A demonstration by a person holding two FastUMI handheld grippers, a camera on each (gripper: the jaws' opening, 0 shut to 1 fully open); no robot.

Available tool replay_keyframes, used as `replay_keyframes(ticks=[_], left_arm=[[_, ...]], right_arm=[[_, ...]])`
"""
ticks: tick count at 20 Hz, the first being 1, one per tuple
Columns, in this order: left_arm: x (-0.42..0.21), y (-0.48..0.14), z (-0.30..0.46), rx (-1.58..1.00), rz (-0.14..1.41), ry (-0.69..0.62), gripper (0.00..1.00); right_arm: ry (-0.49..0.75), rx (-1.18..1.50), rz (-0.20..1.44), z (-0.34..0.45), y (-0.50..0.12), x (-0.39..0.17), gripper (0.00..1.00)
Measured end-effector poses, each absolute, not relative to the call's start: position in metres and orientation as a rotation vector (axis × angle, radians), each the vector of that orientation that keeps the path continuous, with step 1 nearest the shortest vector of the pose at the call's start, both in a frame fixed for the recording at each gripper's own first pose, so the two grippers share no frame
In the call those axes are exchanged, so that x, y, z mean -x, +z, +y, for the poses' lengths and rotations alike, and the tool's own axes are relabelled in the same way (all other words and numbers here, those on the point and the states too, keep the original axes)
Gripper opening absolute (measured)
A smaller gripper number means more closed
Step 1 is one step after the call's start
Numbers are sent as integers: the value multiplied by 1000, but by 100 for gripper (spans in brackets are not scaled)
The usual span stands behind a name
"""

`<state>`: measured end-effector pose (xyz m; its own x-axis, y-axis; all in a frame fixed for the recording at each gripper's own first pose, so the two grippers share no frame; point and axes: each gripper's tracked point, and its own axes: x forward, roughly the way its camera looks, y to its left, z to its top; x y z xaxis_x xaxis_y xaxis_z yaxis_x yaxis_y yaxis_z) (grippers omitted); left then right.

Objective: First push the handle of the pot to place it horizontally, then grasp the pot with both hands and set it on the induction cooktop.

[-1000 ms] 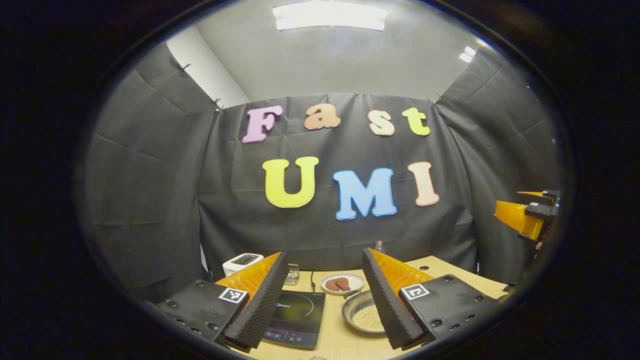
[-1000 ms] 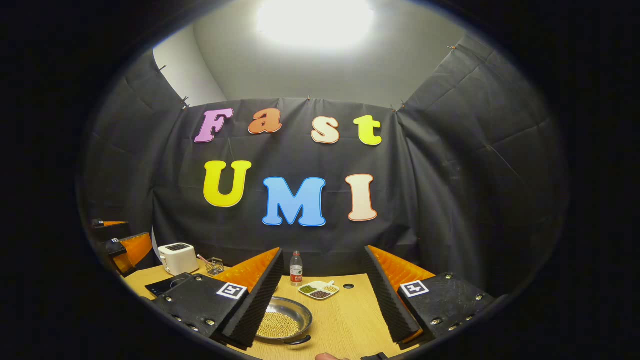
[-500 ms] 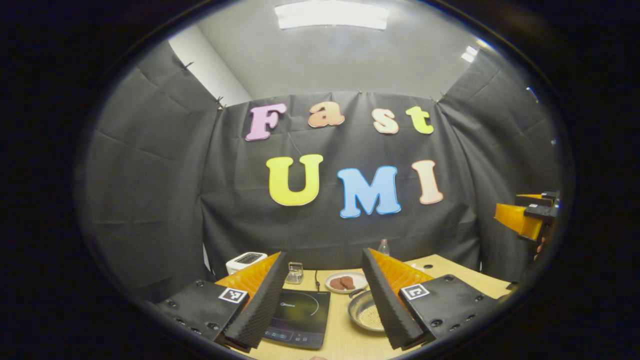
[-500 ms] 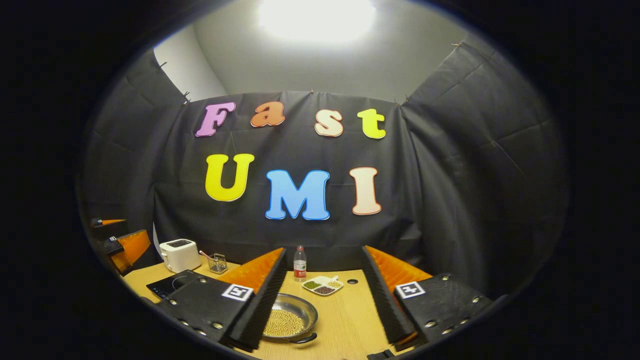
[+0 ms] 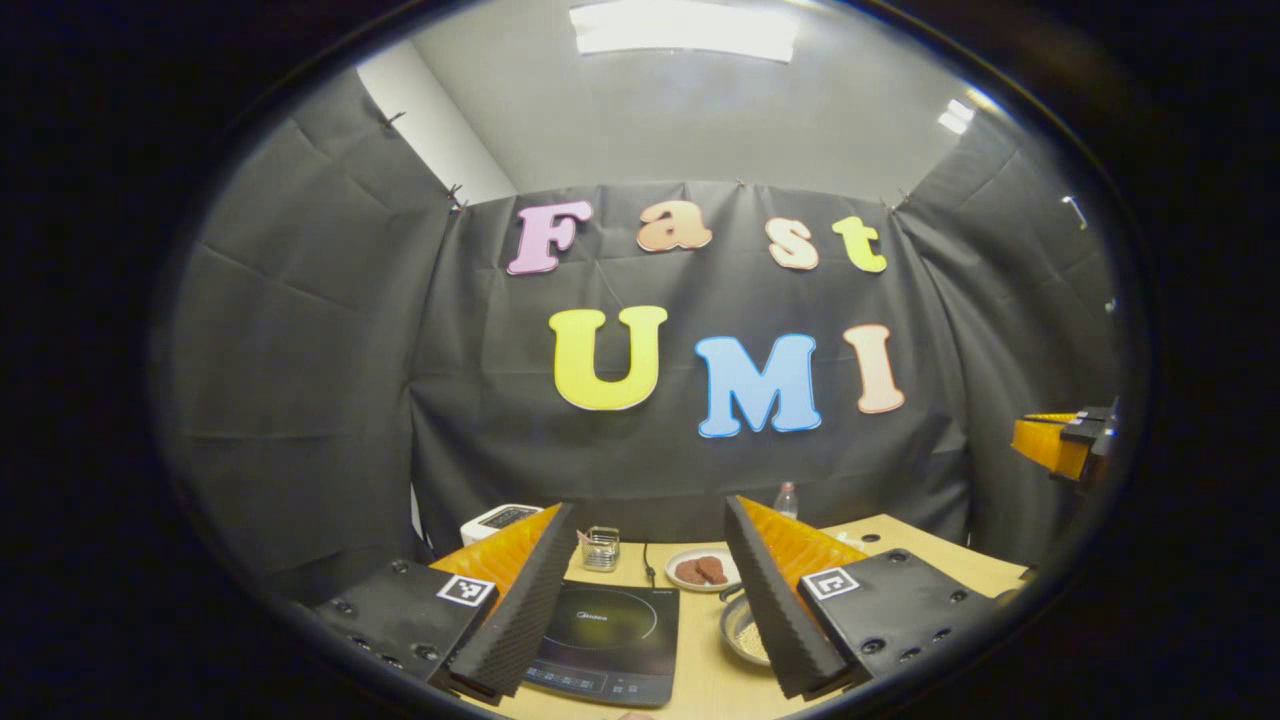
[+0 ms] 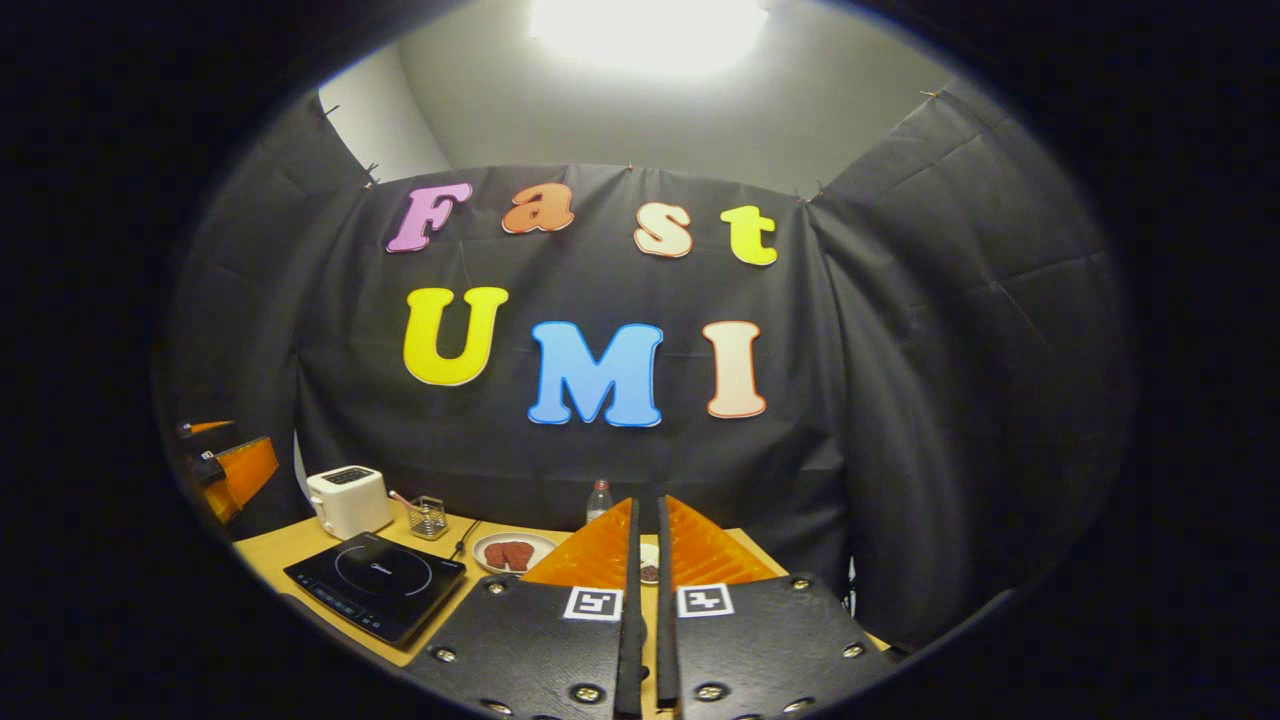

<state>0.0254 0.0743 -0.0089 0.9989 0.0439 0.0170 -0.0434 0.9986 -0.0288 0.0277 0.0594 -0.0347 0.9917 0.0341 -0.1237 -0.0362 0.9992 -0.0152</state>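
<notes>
Left gripper [image 5: 648,600] held with jaws apart, round steel pot of pale beans [image 5: 742,628] seen just inside its right finger, beside black induction cooktop [image 5: 605,640], right gripper [image 6: 645,600] with jaws closed together, empty.

table [image 5: 700,690] bare between cooktop [image 5: 605,640] and pot [image 5: 745,632] | back blocked: plate [image 5: 702,569], toaster [image 6: 348,500]

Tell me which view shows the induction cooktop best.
The right gripper view. There the whole induction cooktop lies in plain sight on the table, left of the shut right tongs. In the left gripper view, the cooktop sits between the open left tongs, its left edge hidden behind one finger.
</notes>
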Motion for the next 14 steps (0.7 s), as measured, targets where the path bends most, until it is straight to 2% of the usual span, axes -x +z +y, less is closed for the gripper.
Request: replay_keyframes(ticks=[1,10,11,12,13,14], left_arm=[[-27,-11,81,27,-18,41,96],[-40,-32,124,27,-10,70,95],[-42,-37,125,26,1,76,100],[-45,-41,124,24,13,82,96],[-49,-43,122,21,20,87,96],[-52,-43,119,19,23,91,100]], right_arm=[[51,19,143,70,-43,-28,6],[197,73,420,106,-128,-30,6],[215,88,440,109,-139,-30,6],[240,100,462,110,-146,-29,6],[267,108,487,113,-157,-28,6],[290,117,513,114,-167,-27,6]])
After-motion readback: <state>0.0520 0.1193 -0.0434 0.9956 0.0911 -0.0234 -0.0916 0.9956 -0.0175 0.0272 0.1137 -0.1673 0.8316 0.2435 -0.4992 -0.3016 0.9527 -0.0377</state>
